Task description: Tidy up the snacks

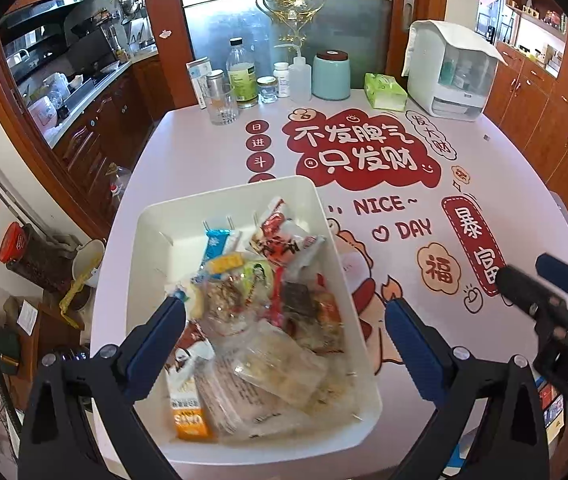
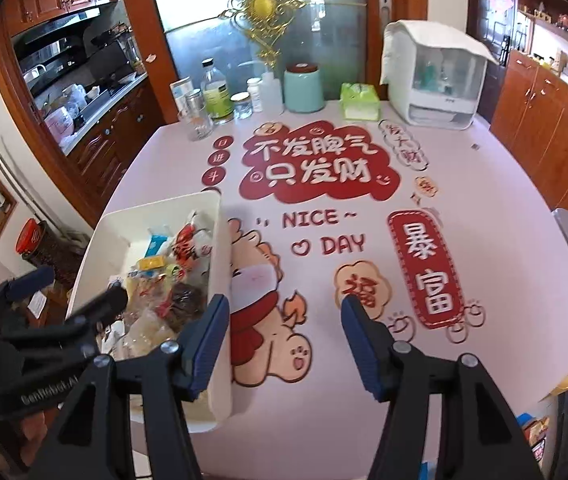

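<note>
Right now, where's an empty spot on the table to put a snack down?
Free: the wide middle of the table, between the white bin and the right edge. Crowded: the far edge, with bottles, teal canister, tissue pack and white dispenser.

Daylight enters through the frosted glass door (image 1: 284, 12) behind the table (image 1: 503, 168); bright, soft shadows. Fisheye bending and dark vignette at edges.

Both wrist views face forward over the table (image 1: 463, 184), near, sharing white bin (image 1: 156, 232).
</note>
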Demonstrator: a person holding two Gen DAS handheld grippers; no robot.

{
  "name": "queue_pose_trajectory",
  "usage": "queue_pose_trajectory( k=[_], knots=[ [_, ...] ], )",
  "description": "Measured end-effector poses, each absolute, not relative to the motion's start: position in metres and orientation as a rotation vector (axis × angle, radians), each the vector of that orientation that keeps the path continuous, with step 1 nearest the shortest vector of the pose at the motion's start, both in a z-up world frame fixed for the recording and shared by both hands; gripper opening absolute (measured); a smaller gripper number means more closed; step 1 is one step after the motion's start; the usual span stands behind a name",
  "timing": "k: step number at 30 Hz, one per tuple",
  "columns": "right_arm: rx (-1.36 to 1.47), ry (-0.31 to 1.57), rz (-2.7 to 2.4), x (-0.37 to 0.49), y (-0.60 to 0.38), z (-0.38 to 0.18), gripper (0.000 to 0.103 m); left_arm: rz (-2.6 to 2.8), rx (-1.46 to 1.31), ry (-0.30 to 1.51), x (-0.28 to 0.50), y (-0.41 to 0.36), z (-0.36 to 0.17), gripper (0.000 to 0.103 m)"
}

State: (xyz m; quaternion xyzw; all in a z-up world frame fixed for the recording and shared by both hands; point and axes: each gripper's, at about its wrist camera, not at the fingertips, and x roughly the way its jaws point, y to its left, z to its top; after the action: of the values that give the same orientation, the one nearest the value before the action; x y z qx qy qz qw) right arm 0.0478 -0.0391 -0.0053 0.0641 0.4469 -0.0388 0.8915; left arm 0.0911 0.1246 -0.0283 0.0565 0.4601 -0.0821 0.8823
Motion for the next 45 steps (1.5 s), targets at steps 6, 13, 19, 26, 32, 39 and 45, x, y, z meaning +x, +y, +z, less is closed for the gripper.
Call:
queue_pose_trajectory(
  k=[6,13,19,26,32,39,45],
  knots=[
    [0.135,0.901,-0.105,0.042,-0.058,0.004,0.060,-0.170,0.120,0.967,0.076,0.104,-0.031,0.100],
    [0.134,0.901,-0.090,0.036,-0.073,0.003,0.061,-0.161,0.117,0.981,0.068,0.088,-0.031,0.100],
    [0.144,0.911,-0.088,0.034,-0.083,0.000,0.061,-0.153,0.099,0.984,0.065,0.081,-0.031,0.100],
    [0.103,0.910,-0.081,0.033,-0.082,0.002,0.061,-0.130,0.079,0.983,0.062,0.080,-0.030,0.100],
    [0.082,0.911,-0.076,0.034,-0.083,0.001,0.061,-0.120,0.076,0.981,0.061,0.078,-0.030,0.100],
    [0.063,0.916,-0.071,0.036,-0.081,0.000,0.061,-0.122,0.077,0.981,0.061,0.078,-0.031,0.100],
    [0.064,0.917,-0.073,0.036,-0.081,0.000,0.061,-0.122,0.078,0.982,0.061,0.078,-0.031,0.100]
  ],
)
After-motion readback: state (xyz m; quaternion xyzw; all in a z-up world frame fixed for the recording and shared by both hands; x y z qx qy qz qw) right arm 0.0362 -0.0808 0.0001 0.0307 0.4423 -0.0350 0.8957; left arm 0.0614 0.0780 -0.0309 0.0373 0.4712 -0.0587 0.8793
